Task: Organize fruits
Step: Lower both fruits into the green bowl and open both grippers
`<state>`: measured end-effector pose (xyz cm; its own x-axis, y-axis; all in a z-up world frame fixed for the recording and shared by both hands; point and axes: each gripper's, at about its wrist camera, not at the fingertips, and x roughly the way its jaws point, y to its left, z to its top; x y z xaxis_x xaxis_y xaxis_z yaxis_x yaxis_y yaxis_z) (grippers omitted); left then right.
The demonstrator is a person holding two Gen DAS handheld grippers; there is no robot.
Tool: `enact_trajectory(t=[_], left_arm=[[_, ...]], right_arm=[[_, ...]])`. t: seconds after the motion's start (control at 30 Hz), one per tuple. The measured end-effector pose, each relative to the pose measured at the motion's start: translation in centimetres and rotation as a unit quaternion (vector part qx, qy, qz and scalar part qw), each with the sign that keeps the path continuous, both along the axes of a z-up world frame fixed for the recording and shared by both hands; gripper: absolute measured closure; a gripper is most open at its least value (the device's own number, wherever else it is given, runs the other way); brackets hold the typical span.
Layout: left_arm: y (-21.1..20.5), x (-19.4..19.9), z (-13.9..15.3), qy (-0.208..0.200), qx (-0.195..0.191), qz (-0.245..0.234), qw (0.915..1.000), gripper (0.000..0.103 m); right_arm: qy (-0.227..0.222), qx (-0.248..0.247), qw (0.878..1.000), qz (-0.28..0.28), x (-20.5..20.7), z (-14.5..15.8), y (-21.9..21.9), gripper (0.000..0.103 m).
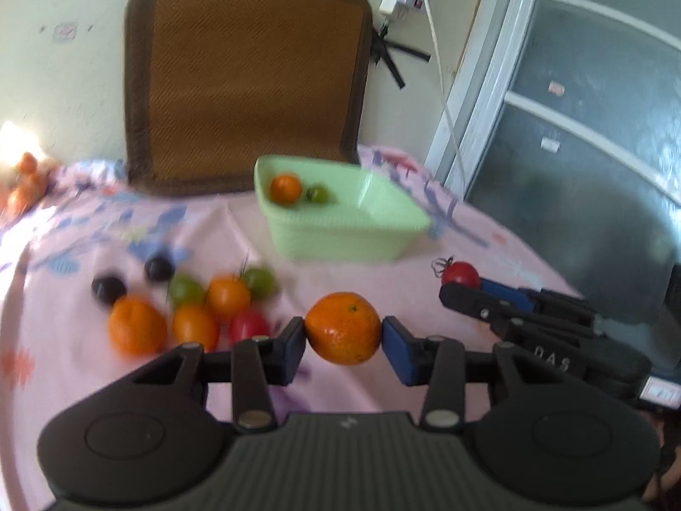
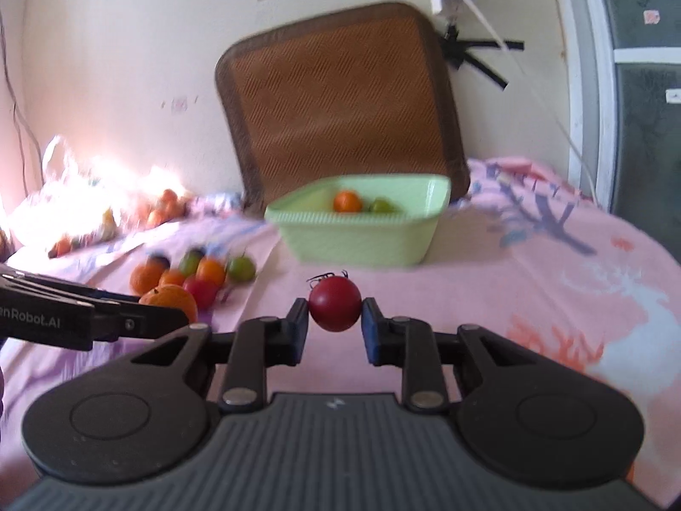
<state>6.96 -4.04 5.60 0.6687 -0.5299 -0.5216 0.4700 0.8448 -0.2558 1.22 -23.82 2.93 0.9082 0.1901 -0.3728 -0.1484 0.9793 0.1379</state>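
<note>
My left gripper is shut on an orange mandarin and holds it above the pink cloth. My right gripper is shut on a red tomato with a dark stem. The right gripper also shows in the left wrist view, with the tomato at its tip. A light green basket stands ahead and holds an orange fruit and a green one. The basket also shows in the right wrist view.
A pile of orange, green, red and dark fruits lies on the pink cloth to the left. A brown cushion leans on the wall behind the basket. More fruit lies at the far left. A glass door is on the right.
</note>
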Motion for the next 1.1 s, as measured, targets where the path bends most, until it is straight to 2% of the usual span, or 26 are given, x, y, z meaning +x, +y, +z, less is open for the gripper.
enact_trajectory(t=[0.07, 0.2, 0.3, 0.43, 0.57, 0.63, 0.7, 0.83, 1.1], left_arm=[[-1.4, 2.4, 1.4, -0.024, 0.007, 0.001, 0.9997, 0.063], [-4.2, 7.5, 2.0, -0.034, 0.025, 0.009, 0.999, 0.063], [-6.0, 10.3, 1.1, -0.022, 0.043, 0.024, 0.9986, 0.063], [-7.1, 12.3, 0.2, 0.001, 0.044, 0.028, 0.9986, 0.063], [-8.0, 12.4, -0.3, -0.006, 0.067, 0.036, 0.9971, 0.059], [-8.2, 12.3, -0.4, -0.014, 0.082, 0.051, 0.9952, 0.048], [-8.0, 12.4, -0.5, -0.014, 0.086, 0.06, 0.9944, 0.041], [-7.3, 11.7, -0.1, -0.017, 0.081, 0.069, 0.9942, 0.041], [-5.3, 6.3, 1.4, -0.044, 0.095, 0.076, 0.9916, 0.04]], right_arm=[[-0.017, 0.007, 1.0, -0.012, 1.7, 0.7, -0.6, 0.074], [-0.031, 0.009, 0.999, -0.033, 5.5, 1.3, -1.3, 0.074], [-0.027, 0.001, 0.998, -0.05, 7.9, 1.1, -1.5, 0.074], [-0.023, -0.001, 0.998, -0.062, 9.6, 0.6, -1.8, 0.073], [-0.019, 0.001, 0.998, -0.059, 10.0, 0.0, -1.8, 0.073], [-0.022, -0.002, 0.998, -0.057, 10.1, 0.0, -1.6, 0.071], [-0.024, 0.0, 0.998, -0.058, 10.1, 0.0, -1.8, 0.07], [-0.028, 0.005, 0.998, -0.061, 9.6, 0.1, -1.8, 0.069], [-0.025, 0.017, 0.997, -0.066, 6.1, 0.4, -1.0, 0.069]])
